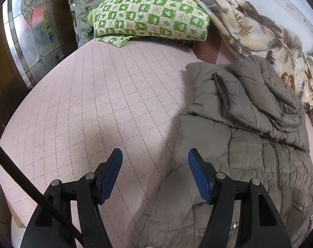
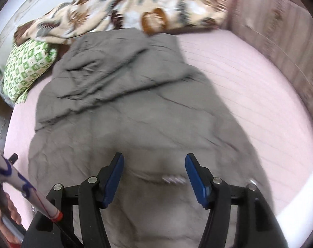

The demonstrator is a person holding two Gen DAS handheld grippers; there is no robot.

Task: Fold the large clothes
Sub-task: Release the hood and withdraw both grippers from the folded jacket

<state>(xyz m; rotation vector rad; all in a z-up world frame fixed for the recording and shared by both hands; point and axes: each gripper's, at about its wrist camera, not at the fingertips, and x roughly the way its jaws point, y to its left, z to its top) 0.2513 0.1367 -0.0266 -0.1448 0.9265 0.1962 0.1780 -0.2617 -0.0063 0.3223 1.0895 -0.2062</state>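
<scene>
Hovering over the pink bedspread (image 1: 90, 95), your left gripper (image 1: 155, 155) has its jaws spread and empty. Your right gripper (image 2: 154, 159), jaws likewise apart, hangs above the grey padded coat (image 2: 123, 95) lying partly folded on the bed.

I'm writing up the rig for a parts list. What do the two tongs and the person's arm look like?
Both tongs, left and right, have black angular arms with silver rivets and flat blue pads. A black cable crosses the left view. The person's sleeve is white with blue and red markings and a red cuff.
</scene>
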